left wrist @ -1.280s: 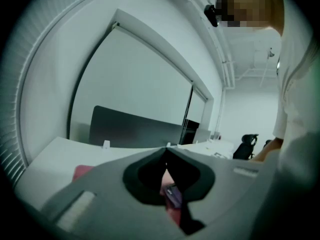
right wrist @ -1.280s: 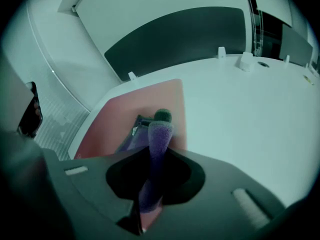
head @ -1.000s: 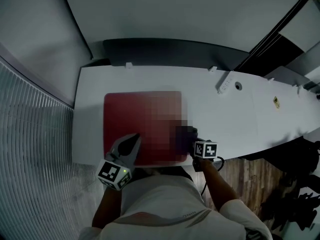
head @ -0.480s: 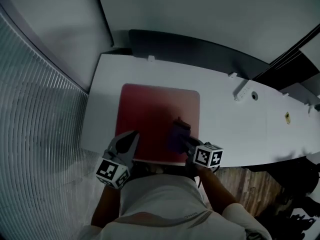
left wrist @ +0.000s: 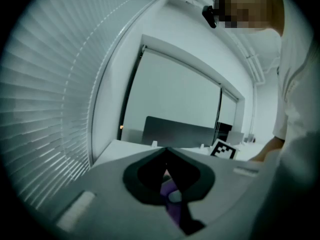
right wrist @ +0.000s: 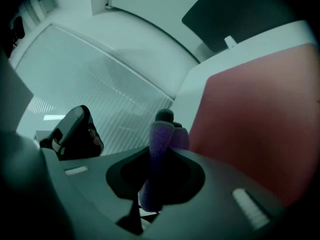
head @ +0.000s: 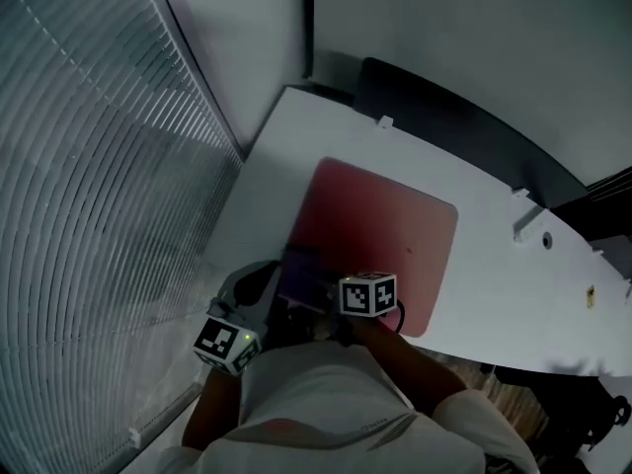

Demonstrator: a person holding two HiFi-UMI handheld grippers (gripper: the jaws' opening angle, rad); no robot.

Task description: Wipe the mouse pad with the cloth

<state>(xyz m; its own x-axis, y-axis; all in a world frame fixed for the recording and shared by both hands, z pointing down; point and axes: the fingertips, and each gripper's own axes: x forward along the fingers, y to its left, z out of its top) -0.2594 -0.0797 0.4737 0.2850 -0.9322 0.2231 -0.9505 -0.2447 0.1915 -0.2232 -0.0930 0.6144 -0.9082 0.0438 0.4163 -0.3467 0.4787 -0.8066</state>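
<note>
Clamping the purple cloth (right wrist: 156, 159) between its jaws, the right gripper (right wrist: 169, 125) sits low at the near left corner of the red mouse pad (head: 385, 227); cloth stands up as a folded wad between the jaws and pokes out past the tips; in the head view its marker cube (head: 367, 295) faces up over the pad's near edge; left gripper (left wrist: 165, 151) just beside it on the left, jaw tips drawn together; a bit of purple shows through the gap behind those tips, cannot tell whether it is pinched there or only seen beyond; cloth lies between the two grippers at the pad's near left edge, on or just above it, contact hidden; pad lies flat on a white desk (head: 296, 141), rest of its surface bare; window blinds (head: 99, 166) run along the left of the desk; dark panel (head: 444, 117) stands along the far edge.
</note>
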